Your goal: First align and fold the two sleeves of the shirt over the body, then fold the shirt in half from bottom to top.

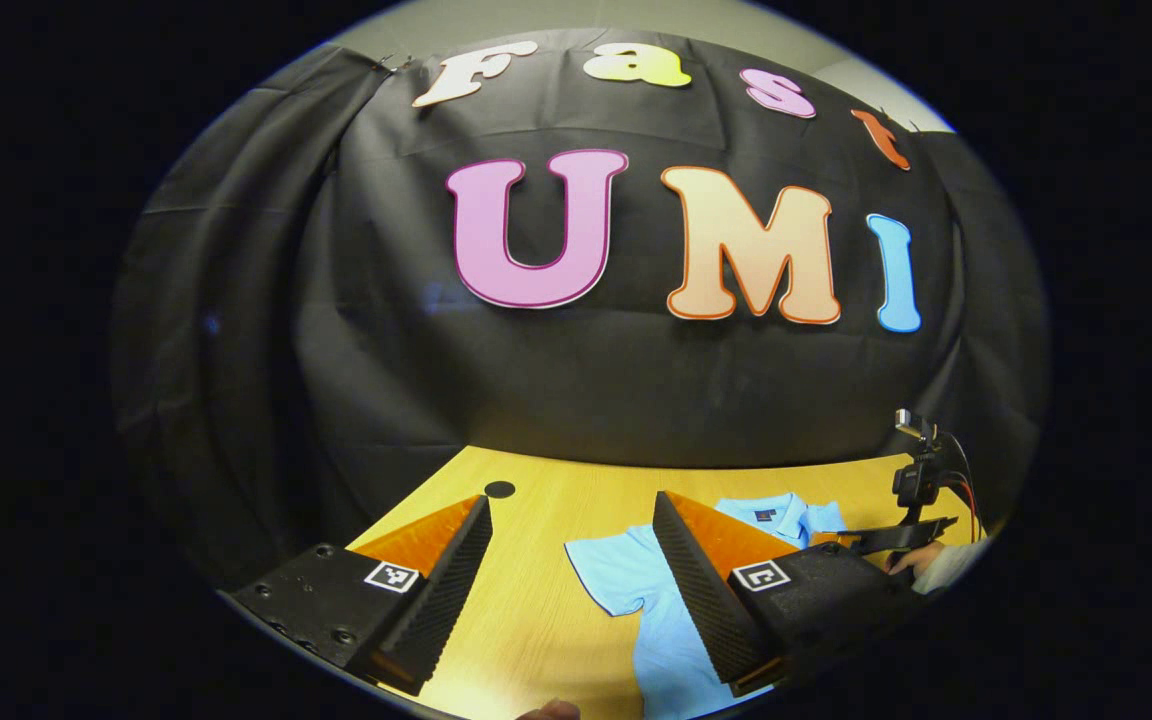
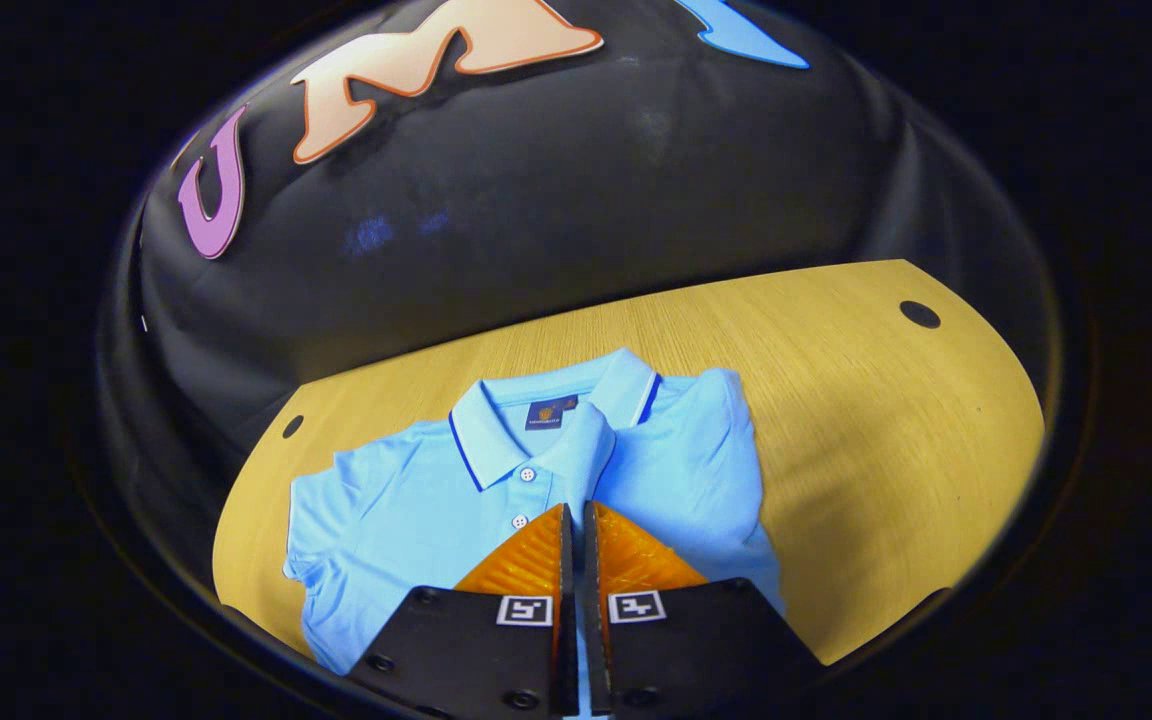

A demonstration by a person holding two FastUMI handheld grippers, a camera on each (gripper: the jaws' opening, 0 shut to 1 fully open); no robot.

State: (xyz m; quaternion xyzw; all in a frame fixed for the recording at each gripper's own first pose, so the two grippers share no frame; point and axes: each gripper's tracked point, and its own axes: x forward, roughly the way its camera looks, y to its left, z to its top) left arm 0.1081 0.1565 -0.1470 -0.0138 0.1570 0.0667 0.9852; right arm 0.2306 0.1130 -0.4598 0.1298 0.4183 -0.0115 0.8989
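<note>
Shirt: the blue shirt [image 2: 626, 470] lay flat on the wooden surface [image 2: 886, 420], collar away from the right gripper [image 2: 576, 540] and right under its tips.
Sleeve on the right gripper's right: it looked folded in over the body, because that side of the shirt ran in a straight edge.
Sleeve on the right gripper's left: the short sleeve [image 2: 321, 530] was spread out to the side, not folded yet.
Right gripper: it was closed, its two fingers almost touching over the middle of the shirt. I could not tell if any cloth was pinched between them.
Left gripper: the left gripper [image 1: 571, 545] was wide open and held nothing. It hung above the surface, with the shirt [image 1: 626, 580] ahead and a bit to its right.
Done: it seemed one sleeve fold was done.
Left to do: the other sleeve fold, then the fold from bottom to top.
</note>
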